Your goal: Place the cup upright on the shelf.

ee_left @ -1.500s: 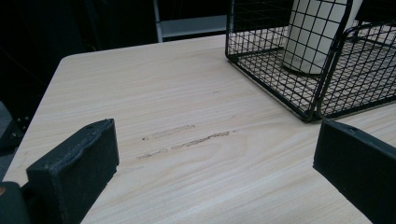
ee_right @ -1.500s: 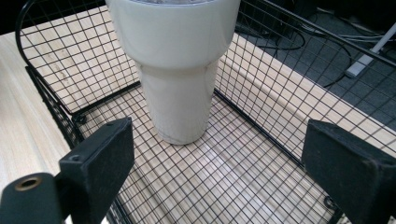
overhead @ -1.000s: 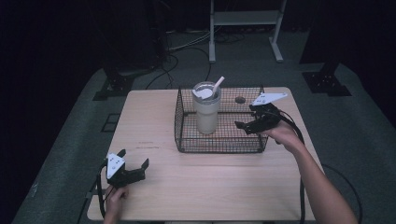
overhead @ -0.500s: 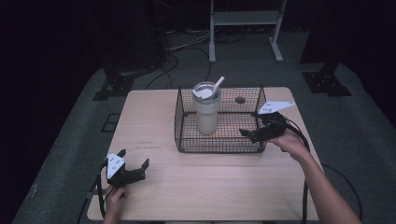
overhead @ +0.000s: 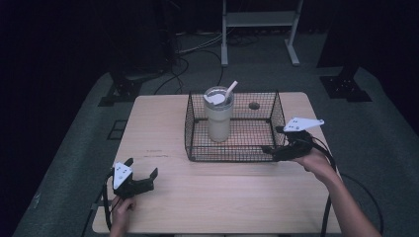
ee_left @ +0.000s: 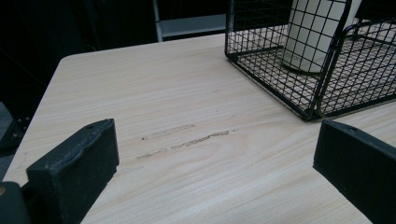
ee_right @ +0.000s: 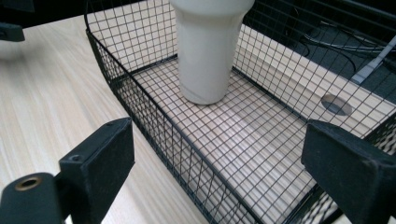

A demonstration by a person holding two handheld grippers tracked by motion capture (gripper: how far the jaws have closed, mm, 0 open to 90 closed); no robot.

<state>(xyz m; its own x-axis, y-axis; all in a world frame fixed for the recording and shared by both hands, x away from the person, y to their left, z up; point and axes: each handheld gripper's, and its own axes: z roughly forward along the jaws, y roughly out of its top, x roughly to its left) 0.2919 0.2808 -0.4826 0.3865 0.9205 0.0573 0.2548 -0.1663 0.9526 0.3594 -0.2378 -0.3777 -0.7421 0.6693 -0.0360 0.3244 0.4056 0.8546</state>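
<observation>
We hold the right gripper at the near right corner of the basket, fingers apart. The cup stands inside. Next, we judge, comes gripping that corner. Our left gripper rests on the table, fingers apart.

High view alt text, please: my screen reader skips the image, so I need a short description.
A black wire basket sits on a pale wooden table with a cream tumbler and straw standing upright inside. The right gripper, jaws open, is at the basket's near right corner; the left gripper rests open near the table's front left.
</observation>
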